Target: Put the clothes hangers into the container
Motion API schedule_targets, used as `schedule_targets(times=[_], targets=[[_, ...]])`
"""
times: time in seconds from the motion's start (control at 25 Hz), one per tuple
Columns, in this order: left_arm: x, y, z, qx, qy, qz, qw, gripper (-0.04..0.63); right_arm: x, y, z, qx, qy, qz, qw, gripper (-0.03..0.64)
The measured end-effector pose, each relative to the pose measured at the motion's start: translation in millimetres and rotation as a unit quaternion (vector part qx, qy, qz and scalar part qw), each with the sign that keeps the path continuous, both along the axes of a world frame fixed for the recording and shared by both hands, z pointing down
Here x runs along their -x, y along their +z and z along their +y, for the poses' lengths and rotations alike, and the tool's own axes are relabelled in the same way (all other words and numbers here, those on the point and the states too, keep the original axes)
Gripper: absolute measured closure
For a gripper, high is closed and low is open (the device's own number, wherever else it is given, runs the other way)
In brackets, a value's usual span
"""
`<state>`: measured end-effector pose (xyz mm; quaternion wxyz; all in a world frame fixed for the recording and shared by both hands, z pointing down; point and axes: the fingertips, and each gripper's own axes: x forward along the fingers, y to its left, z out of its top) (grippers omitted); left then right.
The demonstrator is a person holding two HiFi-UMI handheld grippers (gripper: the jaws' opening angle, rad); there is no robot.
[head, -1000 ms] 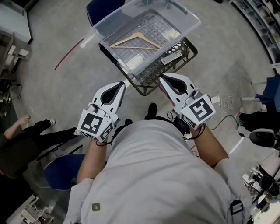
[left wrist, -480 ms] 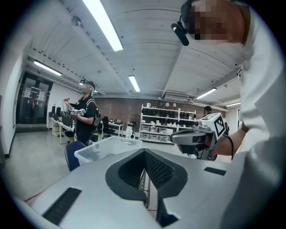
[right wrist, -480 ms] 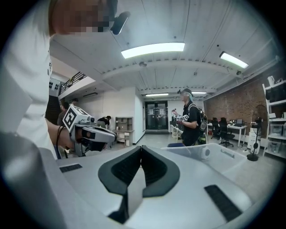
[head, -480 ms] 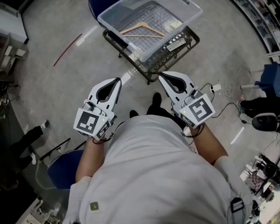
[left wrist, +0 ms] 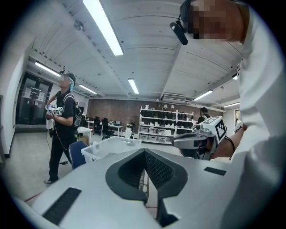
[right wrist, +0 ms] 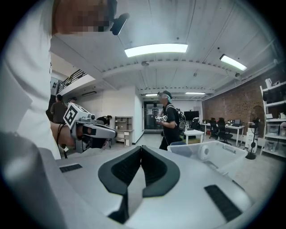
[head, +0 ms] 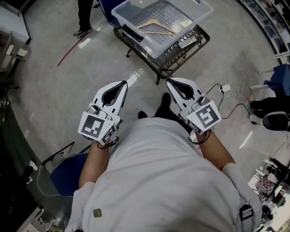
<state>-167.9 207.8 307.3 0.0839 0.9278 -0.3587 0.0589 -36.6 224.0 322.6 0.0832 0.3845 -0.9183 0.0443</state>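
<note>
Left gripper (head: 123,84): jaws together, nothing between them, held close to the holder's torso.
Right gripper (head: 168,82): jaws together, empty, level with the left one and near it.
Ahead of both: grey floor, then a wire cart (head: 183,48) carrying the clear container (head: 119,14).
Around: a standing person (head: 84,16) ahead-left of the left gripper, by the cart; a blue chair (head: 68,174) behind-left; cables (head: 231,93) right of the right gripper.
Wooden hanger (head: 158,27): flat inside the container, well ahead of both grippers.
</note>
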Motion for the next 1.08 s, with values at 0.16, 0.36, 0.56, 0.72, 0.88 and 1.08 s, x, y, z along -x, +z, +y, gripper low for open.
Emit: schedule_targets(times=[0.16, 0.36, 0.56, 0.72, 0.88, 1.08], targets=[[14, -9, 18, -0.001, -0.004, 0.003, 1.0000, 0.578, 12, -8, 19, 0.001, 0.005, -0.003, 1.000, 0.597], [24, -17, 27, -0.008, -0.004, 0.009, 0.9999, 0.578, 21, -14, 30, -0.021, -0.001, 0.003, 1.000, 0.597], [24, -15, 31, -0.007, 0.002, 0.009, 0.9999, 0.578, 24, -19, 33, -0.007, 0.012, 0.000, 1.000, 0.597], [23, -19, 32, -0.010, 0.003, 0.010, 0.9999, 0.578, 22, -20, 34, -0.022, 0.004, 0.004, 1.000, 0.597], [24, -16, 31, -0.010, 0.003, 0.010, 0.9999, 0.578, 20, -19, 34, -0.025, 0.002, 0.005, 1.000, 0.597], [21, -12, 31, -0.006, -0.004, 0.012, 0.9999, 0.578, 16, -14, 33, -0.026, 0.000, 0.006, 1.000, 0.597]])
